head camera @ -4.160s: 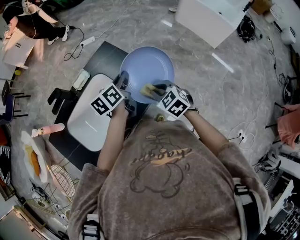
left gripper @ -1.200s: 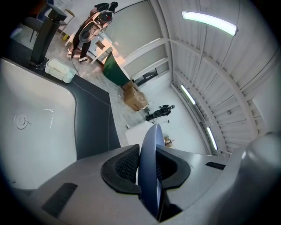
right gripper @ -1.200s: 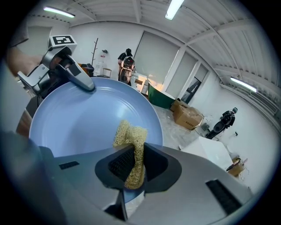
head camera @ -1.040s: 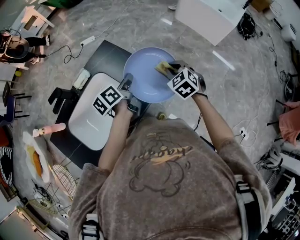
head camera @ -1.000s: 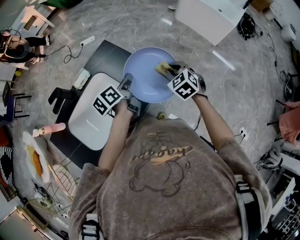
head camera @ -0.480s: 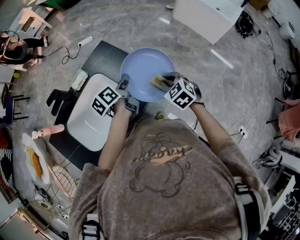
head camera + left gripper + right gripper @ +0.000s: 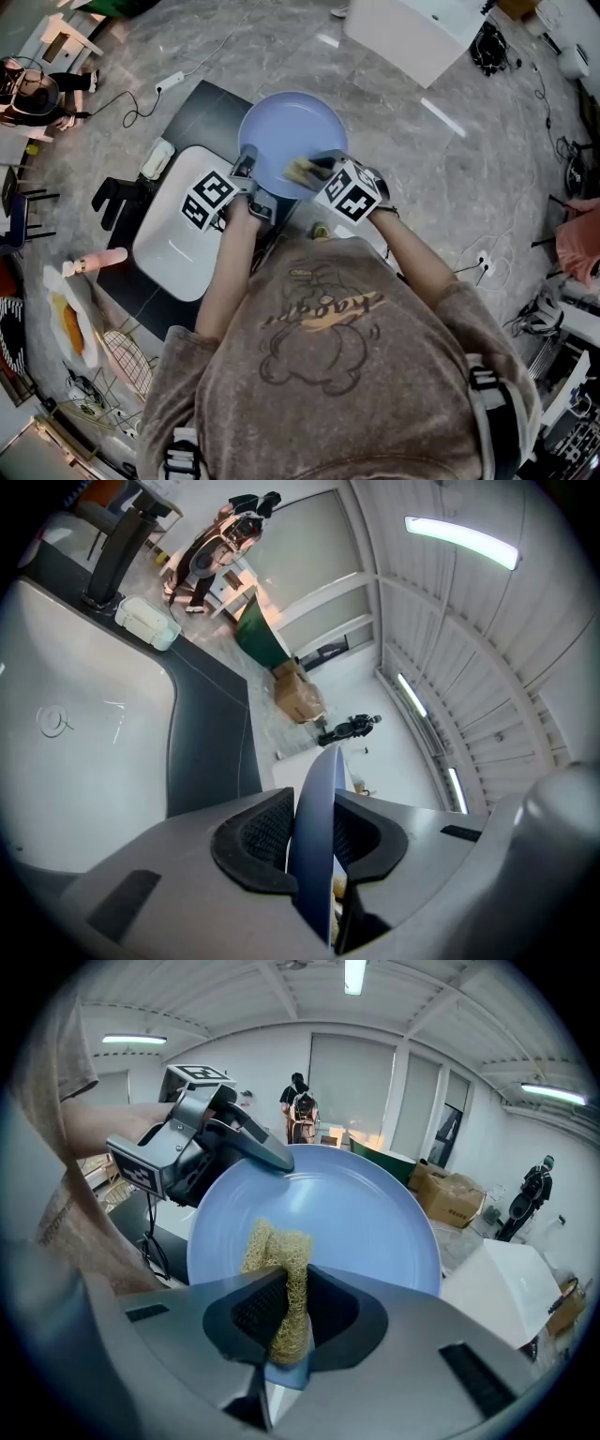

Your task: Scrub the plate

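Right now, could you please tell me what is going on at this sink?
A person is scrubbing a blue plate beside the white sink. The left gripper has its jaws clamped on the plate's rim, holding it up. The right gripper pinches a yellow mesh scrubber and holds it against the plate's face.
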`<state>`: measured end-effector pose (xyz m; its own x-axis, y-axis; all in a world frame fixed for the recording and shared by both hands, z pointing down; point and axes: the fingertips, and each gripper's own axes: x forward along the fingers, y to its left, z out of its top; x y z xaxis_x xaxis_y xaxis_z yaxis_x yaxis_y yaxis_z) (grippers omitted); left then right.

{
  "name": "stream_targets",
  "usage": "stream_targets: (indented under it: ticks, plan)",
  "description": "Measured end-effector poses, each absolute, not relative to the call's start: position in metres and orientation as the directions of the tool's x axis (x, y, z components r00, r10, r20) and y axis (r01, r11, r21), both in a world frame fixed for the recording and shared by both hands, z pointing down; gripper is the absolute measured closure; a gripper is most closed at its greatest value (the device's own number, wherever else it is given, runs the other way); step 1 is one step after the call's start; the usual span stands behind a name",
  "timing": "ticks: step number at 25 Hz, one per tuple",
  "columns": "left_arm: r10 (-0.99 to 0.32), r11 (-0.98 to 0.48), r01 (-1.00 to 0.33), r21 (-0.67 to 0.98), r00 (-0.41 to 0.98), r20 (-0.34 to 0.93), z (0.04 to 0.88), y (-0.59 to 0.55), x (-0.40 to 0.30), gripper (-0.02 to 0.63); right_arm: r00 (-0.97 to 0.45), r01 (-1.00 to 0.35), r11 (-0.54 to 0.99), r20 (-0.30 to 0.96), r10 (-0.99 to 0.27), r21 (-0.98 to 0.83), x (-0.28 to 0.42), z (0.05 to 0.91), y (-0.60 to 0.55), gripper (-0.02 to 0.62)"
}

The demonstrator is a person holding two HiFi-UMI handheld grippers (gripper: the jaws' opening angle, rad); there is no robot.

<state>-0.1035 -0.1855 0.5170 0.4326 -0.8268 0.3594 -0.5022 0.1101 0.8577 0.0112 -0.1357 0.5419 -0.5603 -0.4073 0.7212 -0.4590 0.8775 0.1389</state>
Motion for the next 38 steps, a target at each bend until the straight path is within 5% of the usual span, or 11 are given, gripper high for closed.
stream_targets:
  ticks: [22,38]
  plan:
    - [-0.756,-0.003,-0.42,0.907,0.595,0.273,0.509,-0.179,-0.073,0.512,-0.609,-0.553,0.83,0.642,-0.466,0.078,-0.011,0.511,-0.171,0.546]
    - [-0.717,-0.057,-0.403,0.913,0.653,0.243,0.504,-0.178,-0.057,0.509,-0.51,-0.645,0.744,0.629,-0.587,0.171,0.01,0.506,-0.219,0.547]
